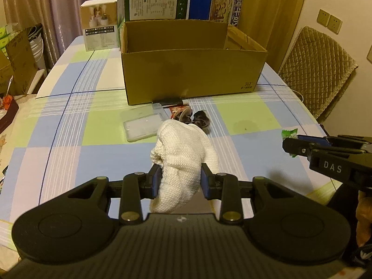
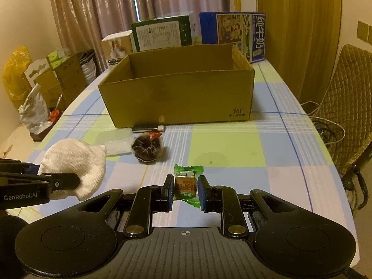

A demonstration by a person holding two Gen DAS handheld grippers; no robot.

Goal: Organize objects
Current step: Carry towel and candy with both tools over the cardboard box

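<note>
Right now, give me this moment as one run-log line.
left gripper: shut on white knitted cloth | right gripper: shut on green-wrapped candy | open brown cardboard box: ahead on checked tablecloth

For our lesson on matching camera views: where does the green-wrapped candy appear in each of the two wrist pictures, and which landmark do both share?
Left wrist view: the green-wrapped candy shows at the right edge, mostly hidden behind the right claw.
Right wrist view: the candy sits low in the centre, between the fingers of the right claw.
Shared landmark: the open cardboard box on the table beyond it.
</note>
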